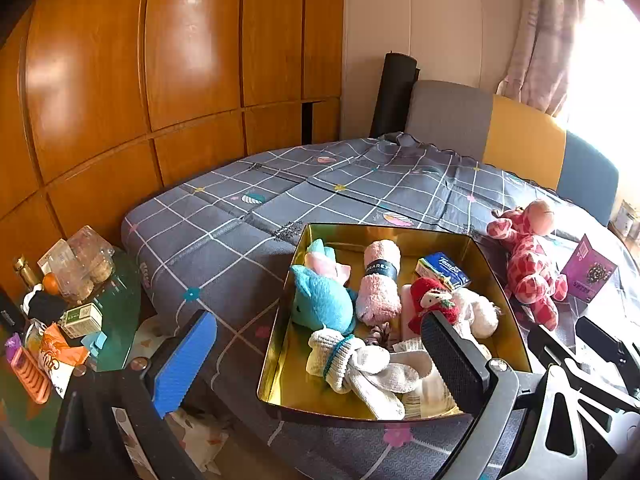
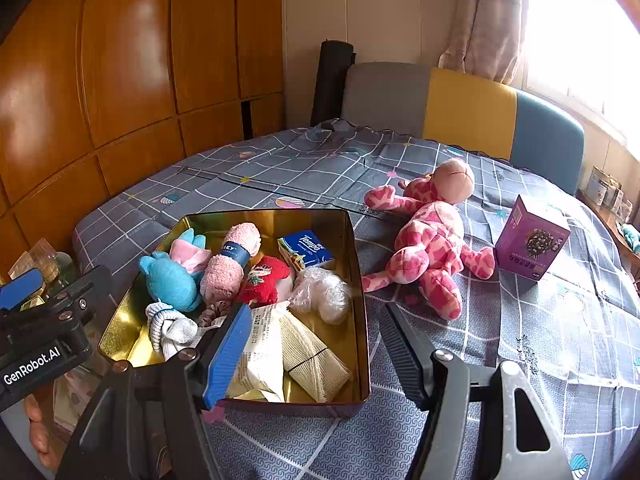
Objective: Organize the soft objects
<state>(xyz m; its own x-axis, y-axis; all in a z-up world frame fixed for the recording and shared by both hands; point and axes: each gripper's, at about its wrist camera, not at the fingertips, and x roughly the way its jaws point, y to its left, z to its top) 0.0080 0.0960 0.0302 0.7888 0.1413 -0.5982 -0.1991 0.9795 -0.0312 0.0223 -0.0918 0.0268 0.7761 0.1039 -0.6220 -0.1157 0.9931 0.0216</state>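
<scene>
Gold tin, blue plush, pink-and-white patched giraffe, purple box, grey checked bedspread.

The blue tissue pack in the gold tin reads "Tempo". The left claw body carries "GenRobot.AI" in white. The dark band on the pink rolled towel shows partial lettering "AREY". Print on the purple box is illegible.
</scene>
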